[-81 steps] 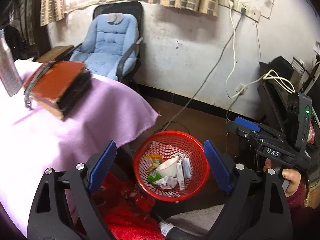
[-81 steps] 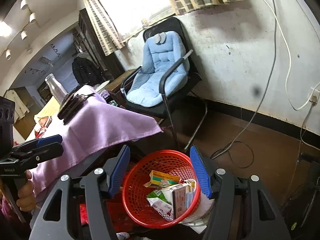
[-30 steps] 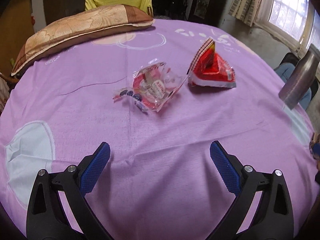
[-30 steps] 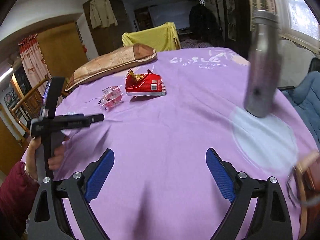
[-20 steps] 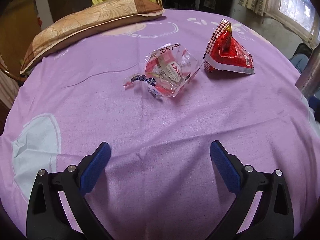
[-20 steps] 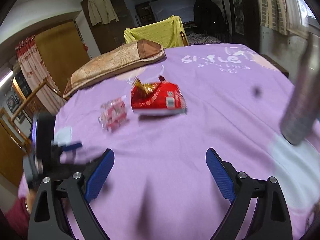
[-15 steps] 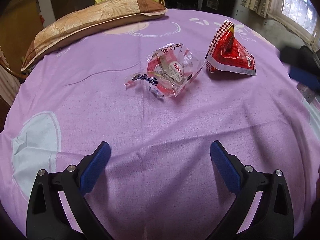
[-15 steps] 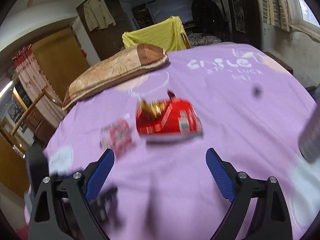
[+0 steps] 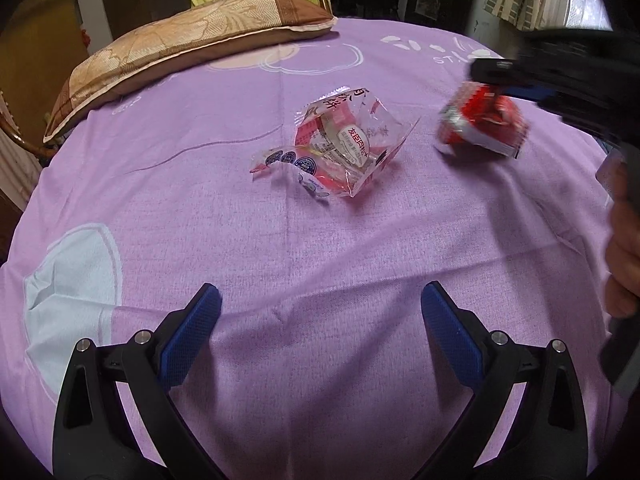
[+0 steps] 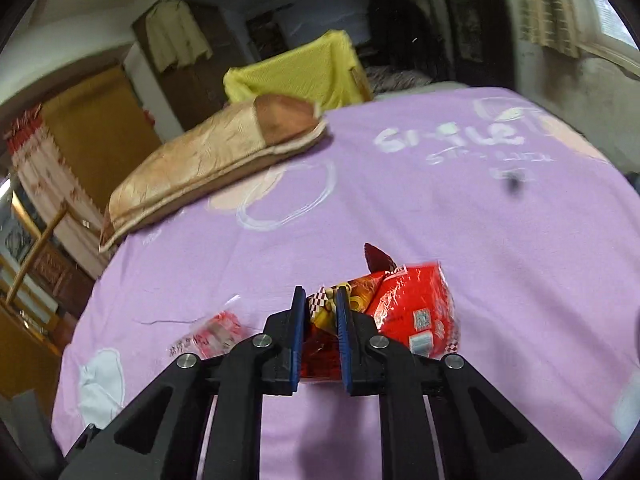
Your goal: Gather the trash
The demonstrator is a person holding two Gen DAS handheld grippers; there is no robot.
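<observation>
A red snack bag lies on the purple tablecloth. My right gripper is closing on the bag's crumpled top, and its blue pads pinch the foil between them. In the left wrist view the same red snack bag sits at the right under the blurred black right gripper. A clear pink-printed wrapper lies in the middle of the table, well ahead of my left gripper. That gripper hovers open over bare cloth, holding nothing. The clear wrapper also shows left of the right gripper's fingers.
A long tan and brown pillow lies along the table's far left edge. Behind it stands a chair draped in yellow cloth. A person's hand grips the right tool at the right edge.
The right gripper travelled across the table to the red bag and its jaws went from wide open to pinching the bag's top. The left gripper stayed almost still.
</observation>
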